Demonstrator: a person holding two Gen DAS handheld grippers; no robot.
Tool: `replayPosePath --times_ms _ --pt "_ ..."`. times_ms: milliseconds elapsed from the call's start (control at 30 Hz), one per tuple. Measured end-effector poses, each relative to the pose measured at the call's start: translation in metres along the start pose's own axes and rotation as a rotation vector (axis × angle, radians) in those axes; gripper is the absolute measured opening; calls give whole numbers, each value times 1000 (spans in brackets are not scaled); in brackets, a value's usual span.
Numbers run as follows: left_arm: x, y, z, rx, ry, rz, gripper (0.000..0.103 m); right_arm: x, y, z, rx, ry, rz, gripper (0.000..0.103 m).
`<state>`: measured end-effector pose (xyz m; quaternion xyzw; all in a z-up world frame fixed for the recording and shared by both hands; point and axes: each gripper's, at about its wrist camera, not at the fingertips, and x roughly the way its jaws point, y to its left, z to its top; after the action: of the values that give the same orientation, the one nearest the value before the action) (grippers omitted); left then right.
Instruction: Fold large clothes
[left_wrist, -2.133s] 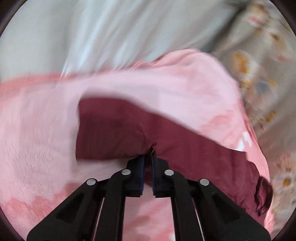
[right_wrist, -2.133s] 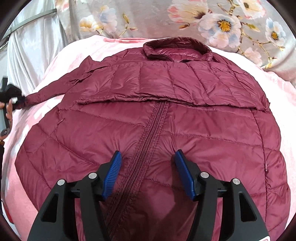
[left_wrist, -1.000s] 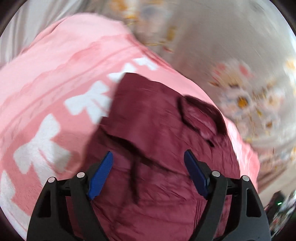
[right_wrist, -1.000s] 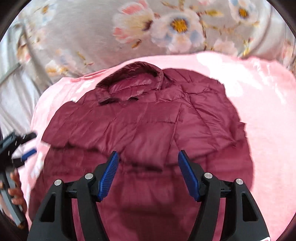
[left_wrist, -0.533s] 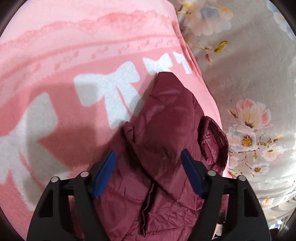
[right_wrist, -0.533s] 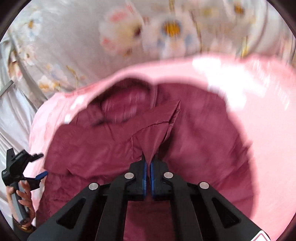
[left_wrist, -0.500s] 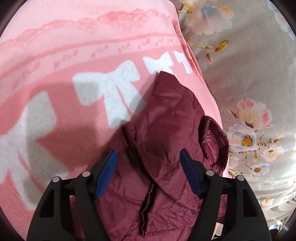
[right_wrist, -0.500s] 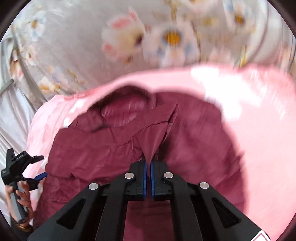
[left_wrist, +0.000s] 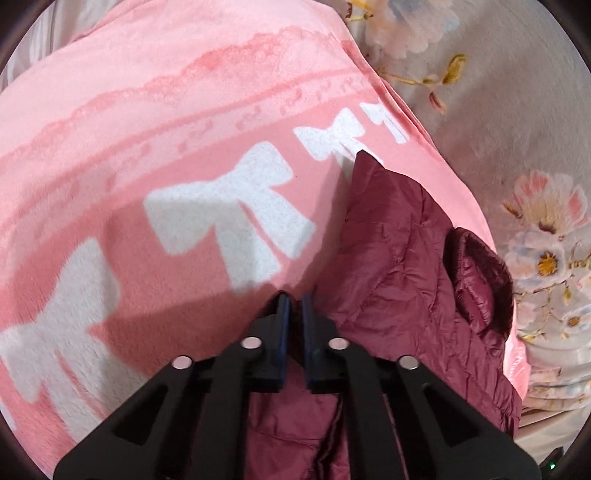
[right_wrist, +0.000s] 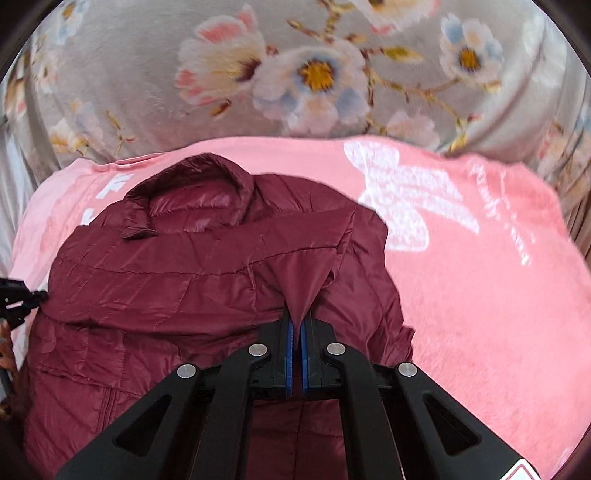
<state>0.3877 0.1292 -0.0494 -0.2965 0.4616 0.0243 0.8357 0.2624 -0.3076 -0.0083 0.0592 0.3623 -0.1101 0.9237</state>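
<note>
A pink fleece blanket (left_wrist: 155, 122) printed with white bows (left_wrist: 236, 206) (and a paler lace-like band) covers the bed. Behind it lies grey fabric with large pink-and-blue flowers (right_wrist: 295, 74), possibly a second blanket or a cover.

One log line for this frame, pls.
step: fold grasp | left gripper: shut on jacket | right gripper: shut on jacket | surface: pink blanket
</note>
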Motion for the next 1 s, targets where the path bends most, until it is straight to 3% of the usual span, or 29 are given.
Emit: replayPosePath --times_ms 167,333,467,600,700,800,900,967,1000 --pt "-26 -4 -9 44 -88 12 3 5 -13 -11 60 22 44 2" --pt "-5 5 -20 62 -67 84 3 34 -26 -35 104 107 64 2" --pt "-2 0 -29 125 -105 119 4 42 -28 -45 114 114 77 2" --pt "1 -11 -36 203 -140 185 4 45 -18 -45 48 114 41 2" --pt "-4 -13 -36 228 -120 205 6 39 -20 -43 42 117 46 9" --pt "-33 -13 -41 269 -138 230 11 10 -32 -44 64 80 26 33" --pt "-65 -25 -43 326 -210 235 17 -27 -38 -39 65 0 -12 36" --pt "-78 -46 -42 366 -229 201 17 -41 -28 -24 55 -29 22 36" --pt "-81 -68 -44 392 -218 145 17 -42 -20 -17 43 -30 40 36"
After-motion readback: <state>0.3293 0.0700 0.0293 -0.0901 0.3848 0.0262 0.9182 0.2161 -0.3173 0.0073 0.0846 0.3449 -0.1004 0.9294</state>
